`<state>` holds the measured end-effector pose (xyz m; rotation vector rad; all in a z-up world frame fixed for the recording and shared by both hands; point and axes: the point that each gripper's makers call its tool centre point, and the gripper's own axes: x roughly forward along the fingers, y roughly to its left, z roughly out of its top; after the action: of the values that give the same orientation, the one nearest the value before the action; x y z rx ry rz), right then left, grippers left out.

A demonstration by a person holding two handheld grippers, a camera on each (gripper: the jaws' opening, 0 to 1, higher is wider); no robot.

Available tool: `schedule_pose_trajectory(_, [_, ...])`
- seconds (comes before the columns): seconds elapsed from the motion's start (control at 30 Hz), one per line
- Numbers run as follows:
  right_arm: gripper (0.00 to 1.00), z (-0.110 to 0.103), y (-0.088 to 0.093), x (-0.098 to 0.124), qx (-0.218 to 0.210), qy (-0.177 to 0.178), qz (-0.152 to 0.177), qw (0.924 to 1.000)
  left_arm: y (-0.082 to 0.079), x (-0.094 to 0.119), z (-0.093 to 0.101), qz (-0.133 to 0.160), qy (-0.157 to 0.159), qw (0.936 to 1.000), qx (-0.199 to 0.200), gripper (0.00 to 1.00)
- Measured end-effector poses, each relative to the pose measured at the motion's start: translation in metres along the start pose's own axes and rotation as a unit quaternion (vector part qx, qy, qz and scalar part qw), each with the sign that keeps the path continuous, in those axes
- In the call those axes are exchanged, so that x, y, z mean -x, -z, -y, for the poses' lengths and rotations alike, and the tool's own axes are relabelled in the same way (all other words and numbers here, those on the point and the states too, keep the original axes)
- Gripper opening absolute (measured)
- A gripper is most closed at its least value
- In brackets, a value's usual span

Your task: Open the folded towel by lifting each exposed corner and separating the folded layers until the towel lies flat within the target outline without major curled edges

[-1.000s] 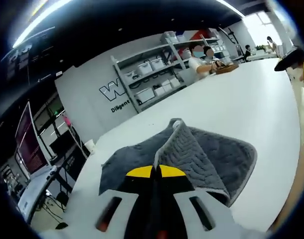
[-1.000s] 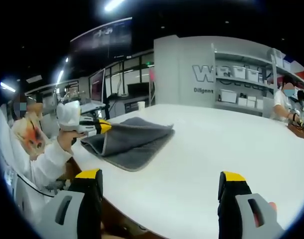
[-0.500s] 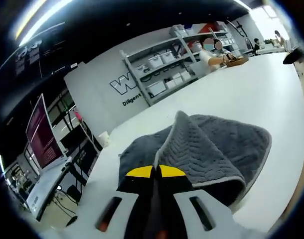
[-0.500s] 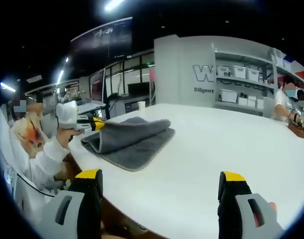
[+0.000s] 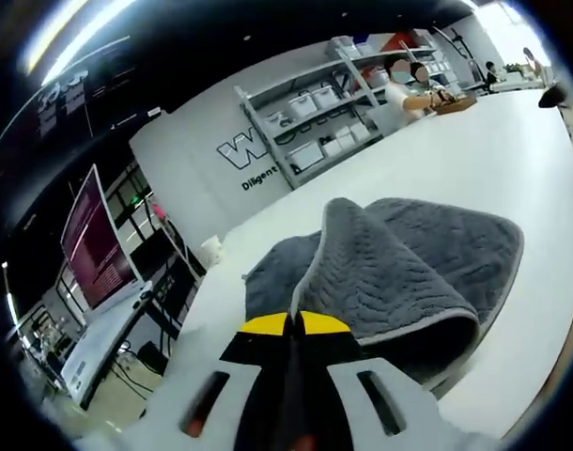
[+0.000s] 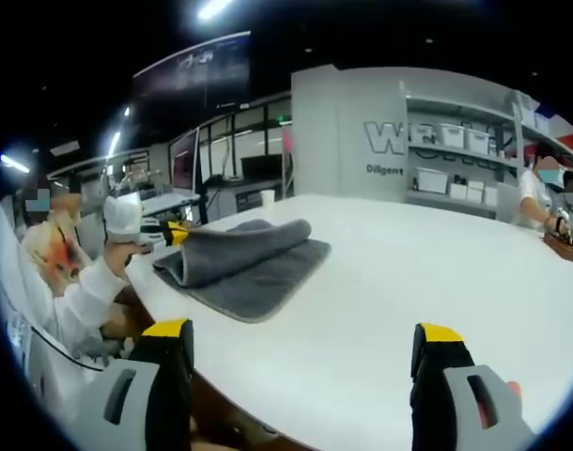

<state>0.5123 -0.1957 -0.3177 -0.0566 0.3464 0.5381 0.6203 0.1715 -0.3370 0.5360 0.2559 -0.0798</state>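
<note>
In your left gripper view, your left gripper point(image 5: 294, 324) is closed on a corner of the grey towel point(image 5: 409, 258), lifting the top layer into a hump just ahead of its jaws. Your right gripper view shows more: your right gripper point(image 6: 301, 343) hangs wide open and empty above the white table point(image 6: 409, 282), the towel well ahead to its left. Shelves point(image 6: 456, 160) with 2 people point(image 6: 540, 193) beside them stand far behind.

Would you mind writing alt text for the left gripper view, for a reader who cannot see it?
The left hand-held gripper, its yellow-tipped jaws shut on a gray towel, lifts a corner so the top layer arches above the lower layer on a white table. Shelves with bins stand behind.
</note>
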Motion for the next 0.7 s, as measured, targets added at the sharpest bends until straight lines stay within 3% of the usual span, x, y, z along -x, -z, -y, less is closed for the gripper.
schedule_pose_trajectory(0.7, [0.96, -0.002, 0.000, -0.002, 0.001, 0.000, -0.001, 1.0000, 0.008, 0.011, -0.035, -0.002, -0.036, 0.9993, 0.011, 0.03])
